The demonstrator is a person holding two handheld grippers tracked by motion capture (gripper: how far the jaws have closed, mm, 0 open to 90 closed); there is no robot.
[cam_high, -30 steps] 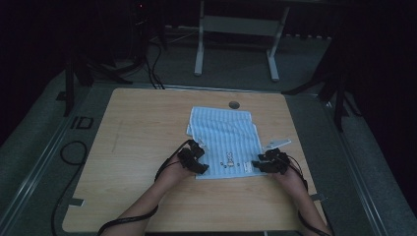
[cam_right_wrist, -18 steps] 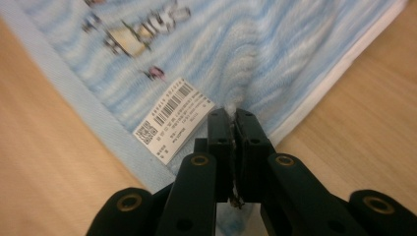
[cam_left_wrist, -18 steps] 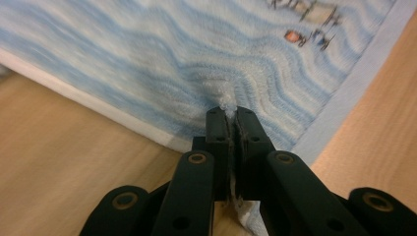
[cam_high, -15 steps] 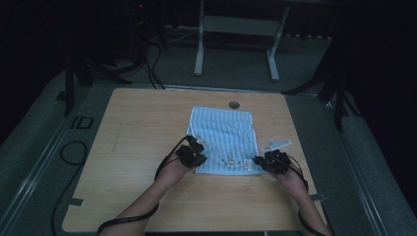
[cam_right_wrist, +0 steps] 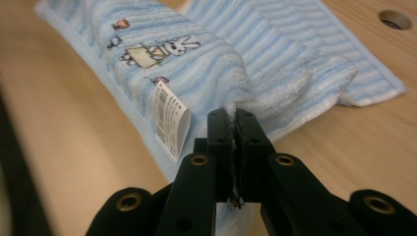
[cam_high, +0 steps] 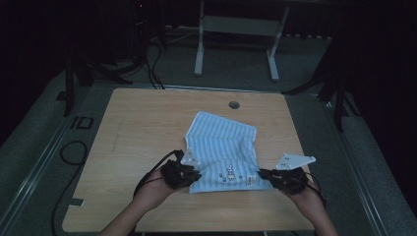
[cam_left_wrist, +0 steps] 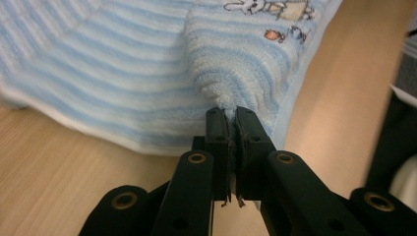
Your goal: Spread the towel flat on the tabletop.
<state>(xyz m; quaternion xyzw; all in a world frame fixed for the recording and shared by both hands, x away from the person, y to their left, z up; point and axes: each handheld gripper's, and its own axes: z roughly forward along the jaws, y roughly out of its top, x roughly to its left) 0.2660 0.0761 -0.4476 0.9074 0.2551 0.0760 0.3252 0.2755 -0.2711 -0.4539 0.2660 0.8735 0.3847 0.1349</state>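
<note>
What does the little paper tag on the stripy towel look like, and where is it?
On the wooden table lies a blue-and-white striped towel. Along its near edge, just below the printed bunny, hangs the white tag. It is the one curled slip with black barcode lines.

We see bare light wooden tabletop (cam_high: 142, 123) open left and behind; the rumpled blue-striped terry towel (cam_high: 223, 147) fills the middle.
</note>
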